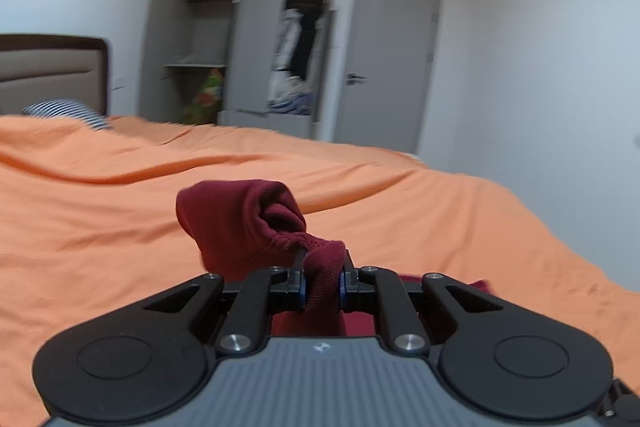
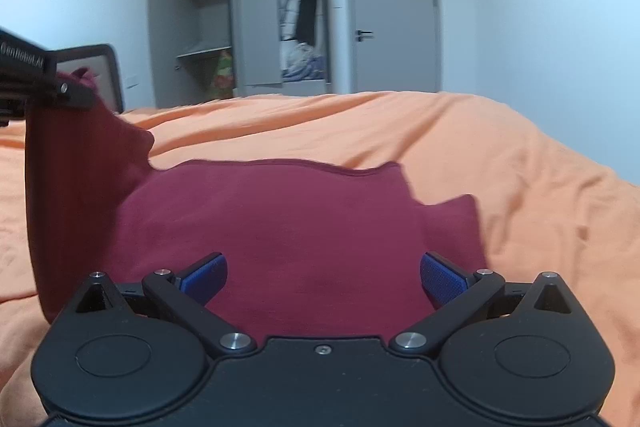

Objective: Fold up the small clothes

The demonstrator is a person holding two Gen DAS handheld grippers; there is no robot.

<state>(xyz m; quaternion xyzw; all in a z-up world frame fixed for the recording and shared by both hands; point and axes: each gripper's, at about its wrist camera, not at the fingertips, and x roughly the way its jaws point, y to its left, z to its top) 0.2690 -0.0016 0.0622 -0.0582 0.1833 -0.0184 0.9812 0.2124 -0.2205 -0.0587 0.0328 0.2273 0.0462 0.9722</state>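
**Left gripper lifts one edge of a maroon garment off the bed**

The left gripper [image 1: 322, 285] has its fingers closed tight on a bunched edge of the maroon garment [image 2: 280, 227], holding that side up off the orange bedspread [image 2: 460, 139]. The rest of the cloth lies spread flat on the bed. The right gripper [image 2: 323, 277] hovers over it, fingers spread wide and holding nothing. An open wardrobe [image 2: 240, 27] stands behind.

Maroon garment [image 2: 280, 227]: soft matt knit cloth, ribbed at its hem. Orange bedsheet [image 2: 480, 147]: matt, wrinkled cloth. Right tool [image 2: 323, 277]: matt black plastic, textured blue pads [image 2: 442, 277], shiny metal rivets.
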